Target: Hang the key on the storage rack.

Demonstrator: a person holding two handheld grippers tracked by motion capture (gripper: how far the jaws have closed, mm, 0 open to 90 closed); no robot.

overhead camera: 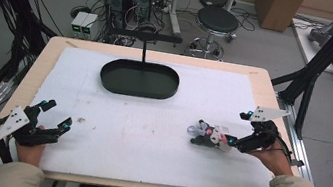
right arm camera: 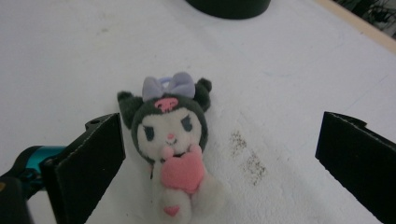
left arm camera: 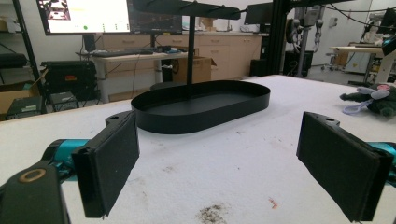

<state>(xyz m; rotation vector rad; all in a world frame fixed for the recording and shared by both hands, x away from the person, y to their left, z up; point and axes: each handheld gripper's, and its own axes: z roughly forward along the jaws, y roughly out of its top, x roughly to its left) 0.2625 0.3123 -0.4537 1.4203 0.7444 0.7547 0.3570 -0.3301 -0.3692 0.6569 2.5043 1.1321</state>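
The left tool [overhead camera: 57,112] is waiting wide open at the lower left of the high view, well apart from the plush [right arm camera: 172,140]. The plush is lying on the white surface [overhead camera: 139,124] right of centre, its long axis running along the right tool [right arm camera: 219,172], whose jaws are gaping wide around it, the nearer one.

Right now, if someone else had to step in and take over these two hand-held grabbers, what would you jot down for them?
Right gripper: open, jaws either side of the plush toy, not closed on it.
Left gripper: open, holding nothing, near the table's front left corner.
Toy: lies on the white mat, right of centre.
Black oval tray: at the back, nothing in it.
Done: the reach to the toy.
Left: probably grip the toy and carry it to the tray.
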